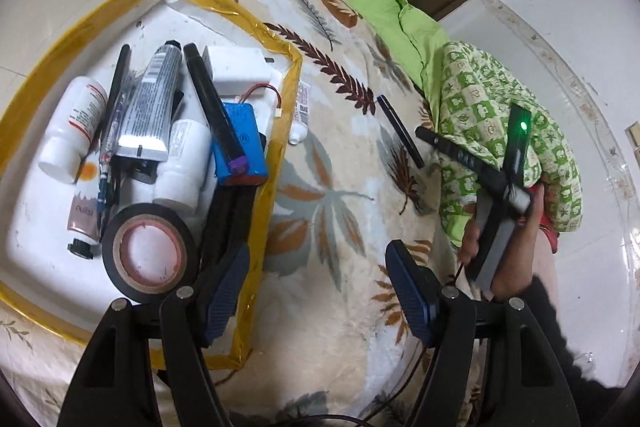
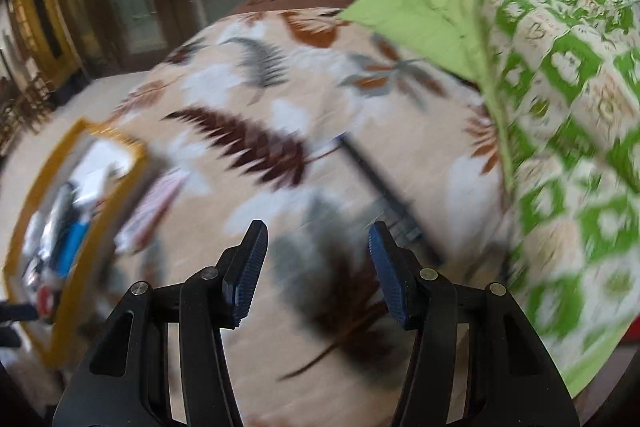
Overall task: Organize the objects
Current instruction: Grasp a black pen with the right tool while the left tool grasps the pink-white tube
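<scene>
Both tongs released, empty: left tongs [image 1: 318,291], right tongs [image 2: 318,267]. Black pen [image 1: 400,131] loose on bed blanket [image 1: 340,267], 1 o'clock off right tongs, tray [image 1: 276,155] at 9. Probably light, stiff, slick; pinch mid-barrel, crosswise.

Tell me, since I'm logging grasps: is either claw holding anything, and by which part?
Nothing is held. The left claw and the right claw are both open, with only the blanket between their fingers.

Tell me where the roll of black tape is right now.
In the left wrist view, the black tape roll lies flat in the yellow-edged tray, at its near end, just ahead of the left tool.
</scene>
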`<state>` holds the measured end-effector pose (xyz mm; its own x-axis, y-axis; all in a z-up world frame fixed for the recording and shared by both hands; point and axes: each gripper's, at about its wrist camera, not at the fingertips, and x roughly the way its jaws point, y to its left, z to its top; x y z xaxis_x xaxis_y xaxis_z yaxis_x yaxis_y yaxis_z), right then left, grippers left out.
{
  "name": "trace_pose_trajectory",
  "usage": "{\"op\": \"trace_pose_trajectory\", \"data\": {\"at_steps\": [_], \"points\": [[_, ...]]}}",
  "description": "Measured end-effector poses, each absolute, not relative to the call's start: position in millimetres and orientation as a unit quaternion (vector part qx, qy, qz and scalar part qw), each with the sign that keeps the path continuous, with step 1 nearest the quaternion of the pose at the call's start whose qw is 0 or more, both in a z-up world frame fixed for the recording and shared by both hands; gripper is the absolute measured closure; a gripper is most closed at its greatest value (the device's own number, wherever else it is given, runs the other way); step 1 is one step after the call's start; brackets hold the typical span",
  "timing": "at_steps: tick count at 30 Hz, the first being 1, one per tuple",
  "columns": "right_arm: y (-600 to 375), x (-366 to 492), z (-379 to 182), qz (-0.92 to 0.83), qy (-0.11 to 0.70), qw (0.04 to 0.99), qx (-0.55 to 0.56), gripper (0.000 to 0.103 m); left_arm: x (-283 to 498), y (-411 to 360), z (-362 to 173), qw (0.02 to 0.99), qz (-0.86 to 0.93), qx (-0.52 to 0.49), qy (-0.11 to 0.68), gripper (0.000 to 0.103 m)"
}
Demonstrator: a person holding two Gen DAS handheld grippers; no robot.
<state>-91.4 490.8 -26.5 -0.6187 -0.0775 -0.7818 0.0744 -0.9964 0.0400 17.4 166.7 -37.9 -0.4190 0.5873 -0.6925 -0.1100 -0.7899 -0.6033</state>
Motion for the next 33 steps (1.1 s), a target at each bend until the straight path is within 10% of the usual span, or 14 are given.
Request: {"op": "trace_pose_trajectory", "data": {"at_steps": [15, 20, 33], "points": [[520, -138, -84, -0.868, -0.059, 0.062, 0.489, 0.049, -13, 203, -28, 0.209, 0.818, -0.509, -0.165, 0.032], [495, -109, -85, -0.853, -0.1, 0.128, 0.495, 0.081, -43, 228, -23, 0.208, 0.82, -0.518, -0.13, 0.032], [470, -47, -99, -0.841, -0.2, 0.159, 0.477, 0.081, -118, 271, -60, 0.18, 0.789, -0.579, -0.099, 0.035]]}}
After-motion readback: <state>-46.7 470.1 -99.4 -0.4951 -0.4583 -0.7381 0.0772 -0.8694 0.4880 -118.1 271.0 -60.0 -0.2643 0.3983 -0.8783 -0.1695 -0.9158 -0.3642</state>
